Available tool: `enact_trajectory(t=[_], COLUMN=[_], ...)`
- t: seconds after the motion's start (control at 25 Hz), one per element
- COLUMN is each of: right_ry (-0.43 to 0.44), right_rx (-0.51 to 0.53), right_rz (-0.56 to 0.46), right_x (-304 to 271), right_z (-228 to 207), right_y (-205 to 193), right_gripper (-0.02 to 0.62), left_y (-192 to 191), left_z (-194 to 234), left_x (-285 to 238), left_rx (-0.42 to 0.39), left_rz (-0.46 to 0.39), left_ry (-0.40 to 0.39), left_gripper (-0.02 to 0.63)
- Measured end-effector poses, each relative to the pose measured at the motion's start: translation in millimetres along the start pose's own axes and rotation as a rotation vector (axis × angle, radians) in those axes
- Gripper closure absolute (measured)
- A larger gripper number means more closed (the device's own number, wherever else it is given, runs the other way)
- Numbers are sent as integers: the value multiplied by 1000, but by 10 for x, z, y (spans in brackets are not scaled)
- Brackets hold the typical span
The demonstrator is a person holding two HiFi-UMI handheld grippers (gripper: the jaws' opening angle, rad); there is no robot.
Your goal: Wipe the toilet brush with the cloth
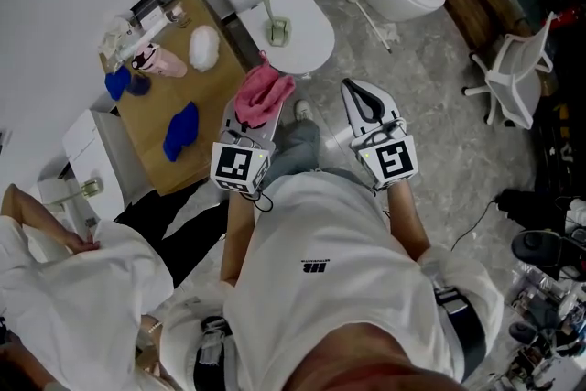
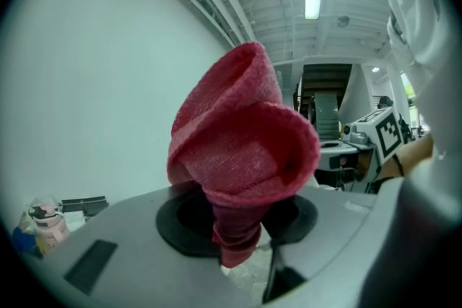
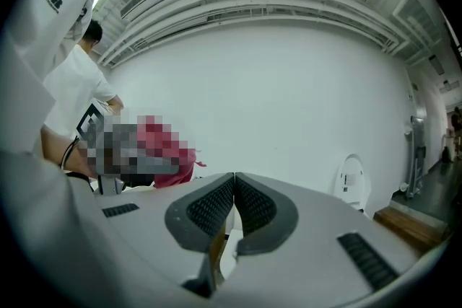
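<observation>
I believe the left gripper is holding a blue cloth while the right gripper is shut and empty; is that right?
Not quite: the cloth in the left gripper is pink, not blue, as the left gripper view shows. The right gripper is indeed shut and empty.

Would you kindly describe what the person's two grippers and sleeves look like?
The left gripper and right gripper have light grey shells and black pads. The left cube and right cube are white with black square markers. A thin black cable loops beside the left cube. The person wears a white short-sleeved shirt.
</observation>
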State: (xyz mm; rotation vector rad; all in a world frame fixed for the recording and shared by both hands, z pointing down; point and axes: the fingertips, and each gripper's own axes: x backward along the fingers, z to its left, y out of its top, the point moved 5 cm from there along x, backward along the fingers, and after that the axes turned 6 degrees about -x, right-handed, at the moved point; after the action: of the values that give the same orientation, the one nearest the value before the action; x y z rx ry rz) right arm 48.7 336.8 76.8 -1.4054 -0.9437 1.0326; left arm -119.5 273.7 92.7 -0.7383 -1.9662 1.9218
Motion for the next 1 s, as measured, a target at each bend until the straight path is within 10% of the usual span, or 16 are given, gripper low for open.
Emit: enact_trajectory(t=[1.0], right_ry=[142], right_rx=[-25], right_rz=[160], right_x=[-2030], right_z=[-1245], right_y=[-509], right_gripper=[598], left_y=[-784], left_z=[1367], left_x=[-1722], left_rx=[123], left_rz=[148], left_ry=[110], left_gripper=[463])
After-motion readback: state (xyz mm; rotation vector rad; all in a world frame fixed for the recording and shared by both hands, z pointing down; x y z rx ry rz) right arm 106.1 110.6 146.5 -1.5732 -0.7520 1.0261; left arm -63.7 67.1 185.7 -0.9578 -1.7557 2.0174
